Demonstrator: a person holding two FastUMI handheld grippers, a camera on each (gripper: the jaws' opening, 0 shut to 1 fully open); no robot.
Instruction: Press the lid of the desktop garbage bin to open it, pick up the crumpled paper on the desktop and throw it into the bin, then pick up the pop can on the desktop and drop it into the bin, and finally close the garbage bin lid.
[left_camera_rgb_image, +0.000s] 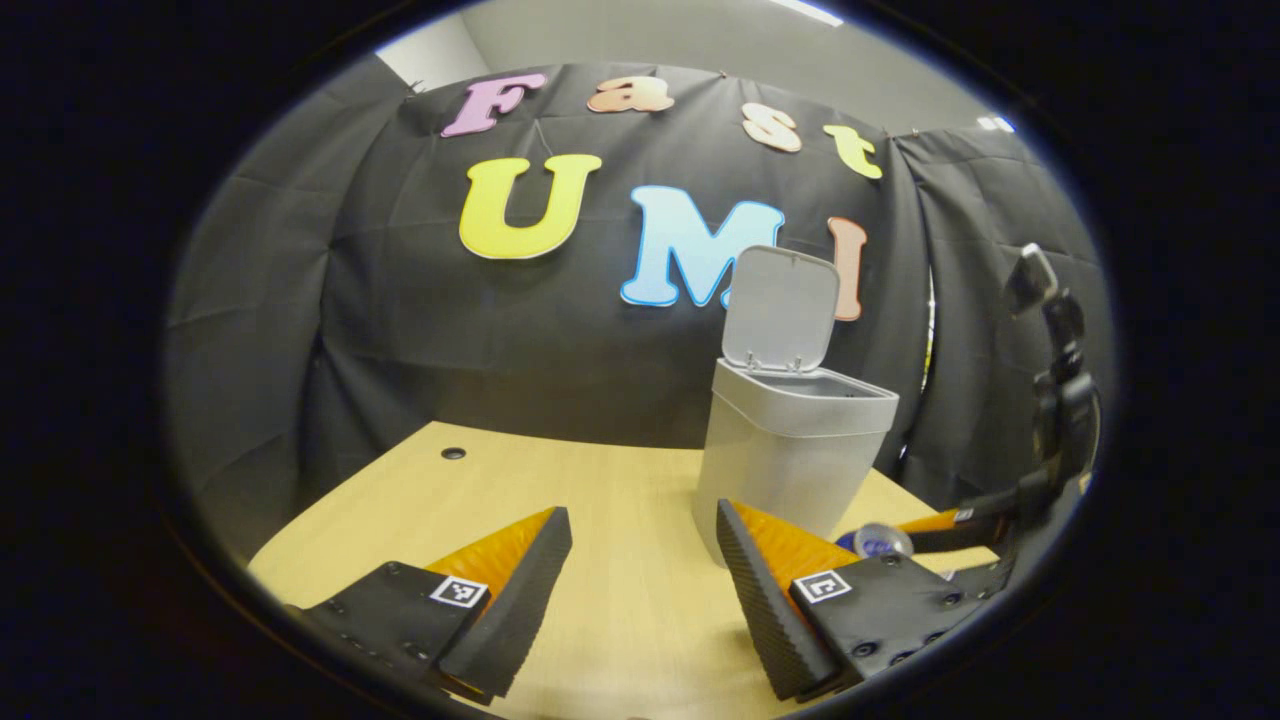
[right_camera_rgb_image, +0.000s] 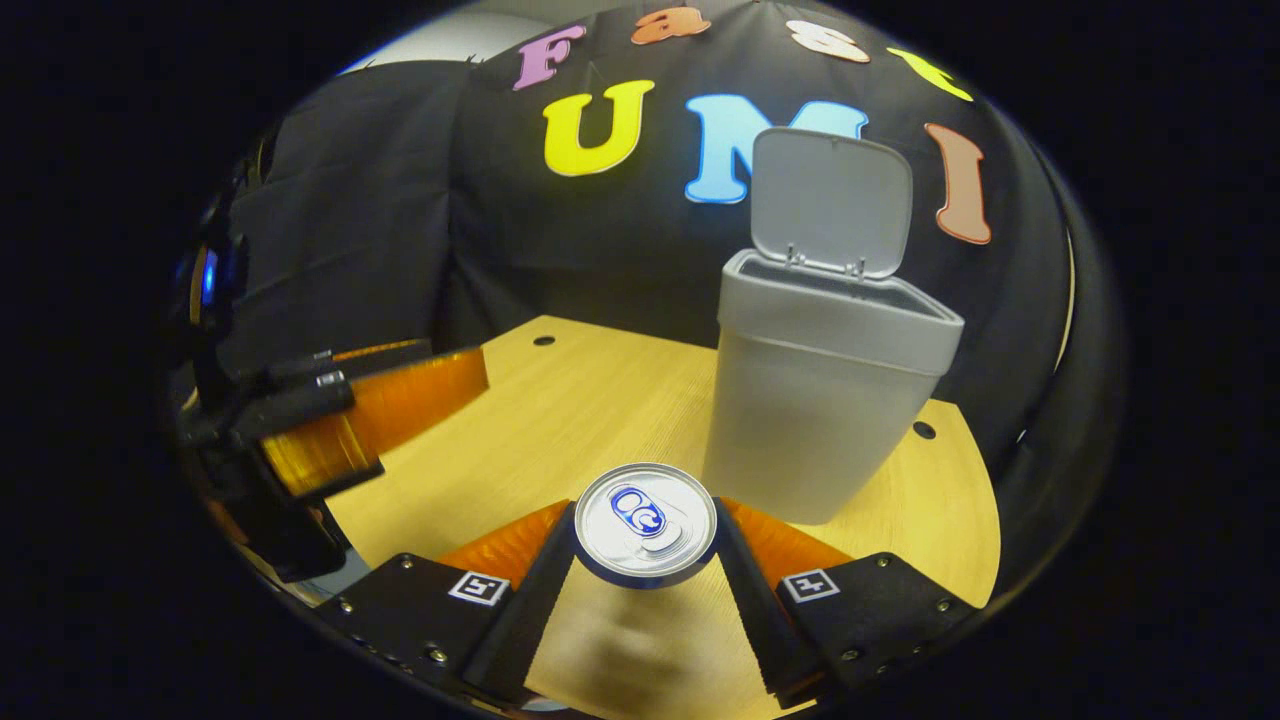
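Note:
The grey bin (left_camera_rgb_image: 790, 450) (right_camera_rgb_image: 825, 400) stands on the wooden table with its lid (left_camera_rgb_image: 780, 310) (right_camera_rgb_image: 832, 200) raised upright at the back. In the right gripper view my right gripper (right_camera_rgb_image: 645, 540) is shut on the pop can (right_camera_rgb_image: 645, 522), whose silver top faces the camera just in front of the bin. In the left gripper view my left gripper (left_camera_rgb_image: 640, 560) is open over bare table left of the bin; the can's top (left_camera_rgb_image: 873, 541) and the right gripper (left_camera_rgb_image: 950, 525) peek out at the lower right. No crumpled paper is in sight.
The light wooden table (left_camera_rgb_image: 560, 480) (right_camera_rgb_image: 560, 400) has small dark holes (left_camera_rgb_image: 453, 453) (right_camera_rgb_image: 924, 430) near its edges. The left gripper (right_camera_rgb_image: 340, 415) and the device holding it reach in from the left of the right gripper view. Black cloth walls close the back.

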